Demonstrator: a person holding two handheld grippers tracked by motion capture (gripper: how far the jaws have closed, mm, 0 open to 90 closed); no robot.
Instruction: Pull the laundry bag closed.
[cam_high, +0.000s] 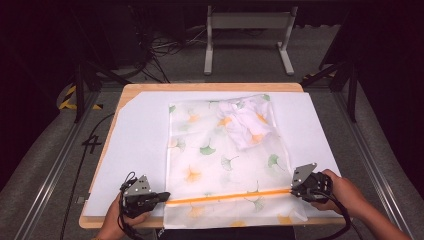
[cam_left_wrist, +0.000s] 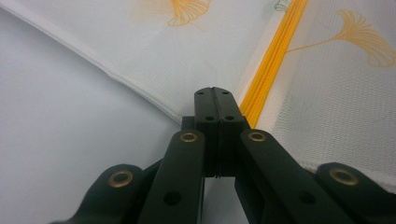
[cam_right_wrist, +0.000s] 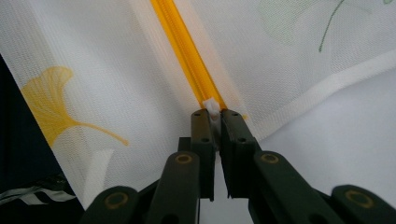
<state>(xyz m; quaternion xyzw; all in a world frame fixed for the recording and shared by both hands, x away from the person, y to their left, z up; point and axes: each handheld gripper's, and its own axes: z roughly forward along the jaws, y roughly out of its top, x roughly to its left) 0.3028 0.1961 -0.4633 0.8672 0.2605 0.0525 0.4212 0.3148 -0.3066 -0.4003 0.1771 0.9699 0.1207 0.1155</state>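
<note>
A white mesh bag (cam_high: 220, 155) printed with ginkgo leaves lies flat on the table, and a white garment (cam_high: 245, 125) is inside its far part. An orange zipper (cam_high: 230, 196) runs across the bag's near end. My left gripper (cam_high: 165, 196) sits at the zipper's left end. In the left gripper view its jaws are shut (cam_left_wrist: 213, 91) on the bag's edge beside the zipper (cam_left_wrist: 275, 51). My right gripper (cam_high: 292, 189) is at the zipper's right end, where it is shut (cam_right_wrist: 212, 112) on the small white zipper pull (cam_right_wrist: 211, 105).
The bag rests on a white sheet (cam_high: 140, 140) that covers a wooden table (cam_high: 210, 87). Beyond the table stands a grey metal frame (cam_high: 247, 22), with cables (cam_high: 165, 47) on the floor. Metal rails (cam_high: 50, 170) run along both sides.
</note>
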